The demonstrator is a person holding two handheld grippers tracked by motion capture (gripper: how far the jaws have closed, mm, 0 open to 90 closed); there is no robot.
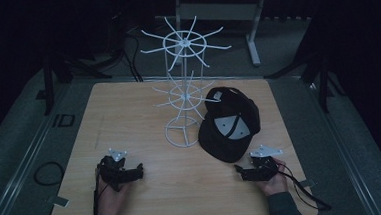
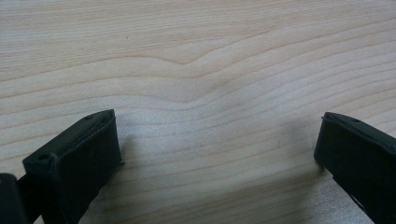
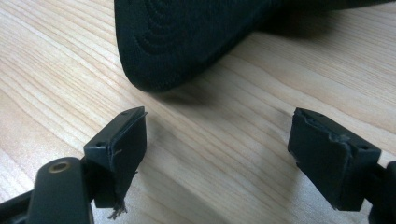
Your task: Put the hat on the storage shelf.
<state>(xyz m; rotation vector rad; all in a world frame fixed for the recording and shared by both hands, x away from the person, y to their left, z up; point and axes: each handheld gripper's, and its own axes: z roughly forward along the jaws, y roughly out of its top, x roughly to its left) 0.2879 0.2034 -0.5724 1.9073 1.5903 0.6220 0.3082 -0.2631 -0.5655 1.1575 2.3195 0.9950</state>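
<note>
A black baseball cap (image 1: 231, 122) lies upside down on the wooden table (image 1: 128, 111), its grey inner label facing up, just right of a white wire display rack (image 1: 184, 83). The cap's stitched brim (image 3: 187, 42) sits close ahead of my right gripper (image 3: 217, 140), which is open with bare wood between its jaws. In the high view the right gripper (image 1: 241, 171) rests near the table's front right, held by a hand. My left gripper (image 1: 137, 171) rests at the front left, jaws open (image 2: 217, 144) over bare wood.
The rack has two tiers of radiating hooks and a round wire base (image 1: 182, 133). Dark stands and cables (image 1: 120, 56) surround the table, and a white frame (image 1: 251, 28) stands behind it. A cable loop (image 1: 48, 172) lies off the table's left edge.
</note>
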